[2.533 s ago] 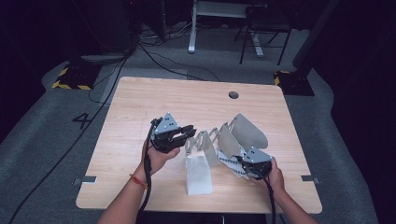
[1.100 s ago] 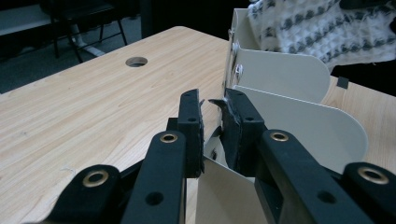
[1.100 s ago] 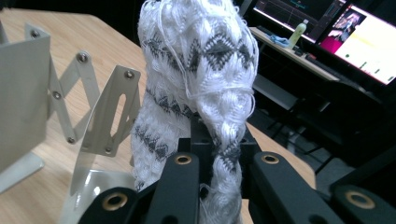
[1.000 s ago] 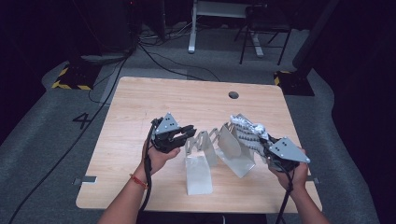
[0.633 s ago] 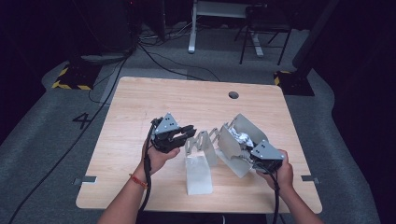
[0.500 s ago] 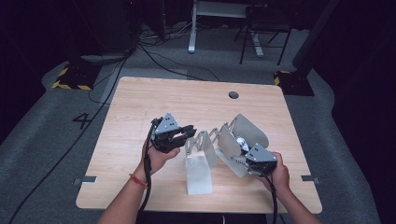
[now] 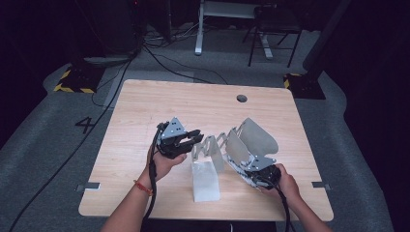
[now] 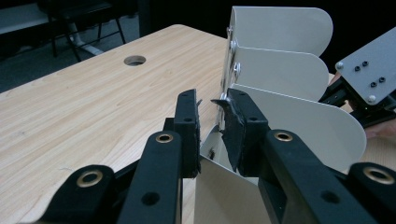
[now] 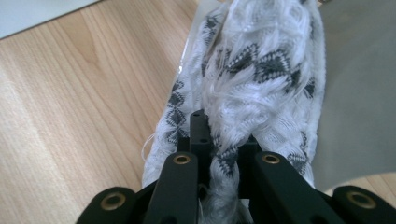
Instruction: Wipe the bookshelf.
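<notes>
A grey-white expanding rack (image 7: 251, 137) of rounded dividers on a scissor frame stands on the wooden table (image 7: 193, 104). My left gripper (image 7: 197, 137) holds its left end. In the left gripper view its jaws (image 8: 210, 105) have just been opening a little, with the rack's near panel (image 8: 219, 186) still pinched between them. My right gripper (image 7: 247, 166) is low at the rack's right end, shut on a white knitted cloth with a grey pattern (image 9: 261, 60). The cloth lies against a divider (image 9: 359, 93) and hangs down toward the tabletop.
One rack panel (image 7: 205, 181) lies flat near the table's front edge. A round cable hole (image 7: 241, 98) sits at the back right of the table. Cables and a chair stand on the floor behind. The right gripper's grey plate (image 8: 369, 60) is just beyond the dividers.
My right gripper has come down and in from above the rack's right side, bringing the cloth low between the dividers. The left gripper has stayed where it was.
</notes>
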`<state>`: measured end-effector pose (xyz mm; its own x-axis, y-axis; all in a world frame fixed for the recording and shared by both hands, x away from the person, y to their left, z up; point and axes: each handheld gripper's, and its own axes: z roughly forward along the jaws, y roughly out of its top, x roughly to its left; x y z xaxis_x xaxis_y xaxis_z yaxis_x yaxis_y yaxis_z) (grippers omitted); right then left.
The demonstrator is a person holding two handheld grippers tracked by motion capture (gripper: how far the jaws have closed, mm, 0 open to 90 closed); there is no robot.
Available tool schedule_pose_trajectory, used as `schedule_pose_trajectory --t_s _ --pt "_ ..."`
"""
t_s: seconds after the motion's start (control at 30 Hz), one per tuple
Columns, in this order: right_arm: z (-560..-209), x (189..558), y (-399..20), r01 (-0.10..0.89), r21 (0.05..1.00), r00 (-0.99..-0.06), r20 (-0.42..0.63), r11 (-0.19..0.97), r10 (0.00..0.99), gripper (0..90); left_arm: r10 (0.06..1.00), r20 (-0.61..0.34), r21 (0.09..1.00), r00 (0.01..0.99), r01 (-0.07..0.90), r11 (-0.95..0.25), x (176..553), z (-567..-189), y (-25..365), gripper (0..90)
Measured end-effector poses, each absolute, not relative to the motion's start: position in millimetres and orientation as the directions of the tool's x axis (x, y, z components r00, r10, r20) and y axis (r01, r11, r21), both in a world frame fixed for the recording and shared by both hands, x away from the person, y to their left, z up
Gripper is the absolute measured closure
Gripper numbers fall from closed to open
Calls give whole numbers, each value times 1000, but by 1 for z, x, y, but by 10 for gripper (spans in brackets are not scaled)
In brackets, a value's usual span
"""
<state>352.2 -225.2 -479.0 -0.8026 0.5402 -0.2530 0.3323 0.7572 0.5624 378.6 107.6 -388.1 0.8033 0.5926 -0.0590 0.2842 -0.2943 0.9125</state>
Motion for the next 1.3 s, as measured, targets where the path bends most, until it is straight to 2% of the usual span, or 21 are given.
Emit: schedule_pose_trajectory --t_s 0.2,0.33,0.57,0.73,0.9,1.07,1.3 --pt "-481 358 -227 336 579 -756 -304 743 579 847 601 -60 912 797 288 -291 379 -389 105 754" --pt "-476 359 -226 310 624 -720 -339 717 606 849 595 -52 913 802 280 -297 380 -389 106 745" --pt "-445 355 -229 224 755 -669 -341 617 660 851 599 -58 913 798 286 -292 379 -390 103 729" --pt "-419 350 -223 149 802 -656 -357 578 665 851 601 -68 914 796 291 -282 379 -390 104 729" --pt "-392 351 -219 92 822 -643 -382 563 664 851 604 -59 913 795 287 -289 378 -390 103 721" --pt "-369 350 -222 44 831 -590 -426 554 686 851 602 -70 916 795 291 -278 378 -391 103 721" --pt "-361 345 -237 58 808 -523 -476 587 707 851 607 -66 915 792 291 -279 378 -391 103 722"
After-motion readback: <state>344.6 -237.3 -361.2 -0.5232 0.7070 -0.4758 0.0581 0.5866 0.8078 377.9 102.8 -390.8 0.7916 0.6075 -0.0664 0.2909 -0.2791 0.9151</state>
